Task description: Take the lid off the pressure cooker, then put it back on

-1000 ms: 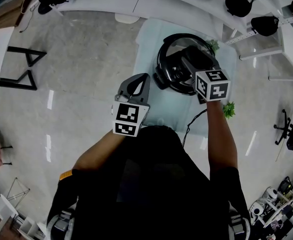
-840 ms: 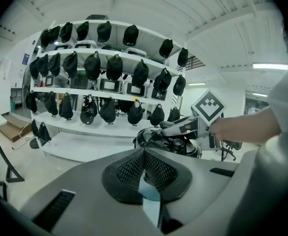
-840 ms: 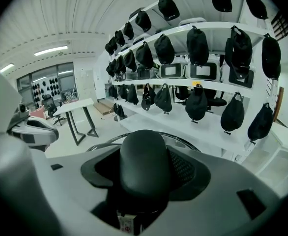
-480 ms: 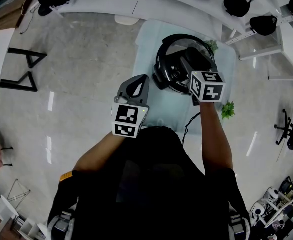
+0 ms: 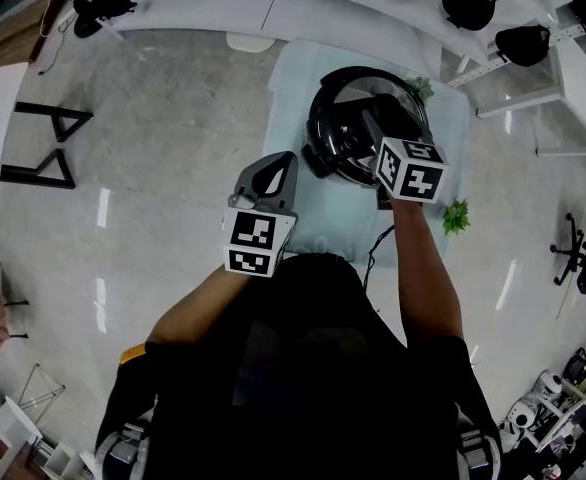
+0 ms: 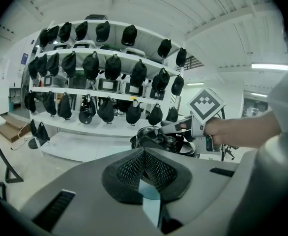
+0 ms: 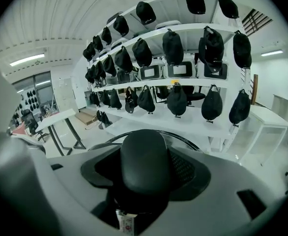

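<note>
The pressure cooker [image 5: 335, 138] stands on a pale table [image 5: 291, 83] with its black lid on. My right gripper [image 5: 380, 126] reaches over the lid and is shut on the lid's long black handle [image 7: 145, 163], which fills the space between its jaws in the right gripper view. My left gripper [image 5: 274, 172] hangs nearer to me, left of the cooker and apart from it, shut with nothing in it. The left gripper view shows the cooker [image 6: 156, 140] ahead with the right gripper's marker cube [image 6: 206, 103] above it.
Small green plants [image 5: 457, 216] [image 5: 425, 90] sit at the table's right side. A dark cable [image 5: 383, 243] runs off the near edge. White shelves with black caps [image 5: 473, 6] curve behind the table. A black frame [image 5: 48, 143] stands on the floor at left.
My right gripper has shifted a little left and away over the lid while staying on the handle. The left gripper has stayed where it was.
</note>
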A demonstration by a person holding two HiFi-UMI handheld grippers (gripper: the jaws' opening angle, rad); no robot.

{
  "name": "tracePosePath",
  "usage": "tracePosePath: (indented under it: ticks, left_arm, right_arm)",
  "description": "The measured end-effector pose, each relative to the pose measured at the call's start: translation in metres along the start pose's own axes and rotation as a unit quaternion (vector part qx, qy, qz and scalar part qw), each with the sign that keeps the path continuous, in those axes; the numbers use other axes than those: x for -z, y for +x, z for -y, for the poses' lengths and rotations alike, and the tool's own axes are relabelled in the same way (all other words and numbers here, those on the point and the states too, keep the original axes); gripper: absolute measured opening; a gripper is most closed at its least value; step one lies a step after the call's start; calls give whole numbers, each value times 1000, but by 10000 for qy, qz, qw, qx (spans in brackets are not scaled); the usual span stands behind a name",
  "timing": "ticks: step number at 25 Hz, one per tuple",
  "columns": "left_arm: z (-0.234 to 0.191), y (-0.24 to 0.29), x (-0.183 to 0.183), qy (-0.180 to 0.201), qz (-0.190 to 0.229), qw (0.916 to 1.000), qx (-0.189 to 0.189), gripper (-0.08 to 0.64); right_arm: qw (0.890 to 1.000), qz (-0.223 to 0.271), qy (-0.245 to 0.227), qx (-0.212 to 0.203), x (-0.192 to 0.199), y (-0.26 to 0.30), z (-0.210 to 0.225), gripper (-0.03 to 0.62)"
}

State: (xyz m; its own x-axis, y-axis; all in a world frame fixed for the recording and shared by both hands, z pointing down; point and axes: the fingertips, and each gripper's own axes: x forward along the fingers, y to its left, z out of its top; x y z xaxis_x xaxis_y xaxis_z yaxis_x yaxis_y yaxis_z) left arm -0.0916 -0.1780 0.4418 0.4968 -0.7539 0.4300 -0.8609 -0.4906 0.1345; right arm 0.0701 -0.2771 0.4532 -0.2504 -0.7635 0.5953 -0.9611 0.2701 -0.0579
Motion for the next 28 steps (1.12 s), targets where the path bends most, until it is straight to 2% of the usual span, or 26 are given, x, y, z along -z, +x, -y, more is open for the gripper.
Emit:
tracePosePath:
  ticks: [6,14,22,28]
  left_arm:
    - [10,4,3,53,-73,9998,151,7]
    - [19,9,-1,46,-54,9998,194,7]
    - [17,14,-2,6,-54,9999,160,8]
    - [13,14,-1,-58,-71,9999,86,8]
  right_arm:
    - [9999,-39,-96,-111,-4,4,-1,291]
    - [9993,-77,-116,351,-3,5,-1,290]
    - [9991,-222,-309,182,-9,15,-4,290]
    - [9992,-150,-350,127,-9,13,-4,290]
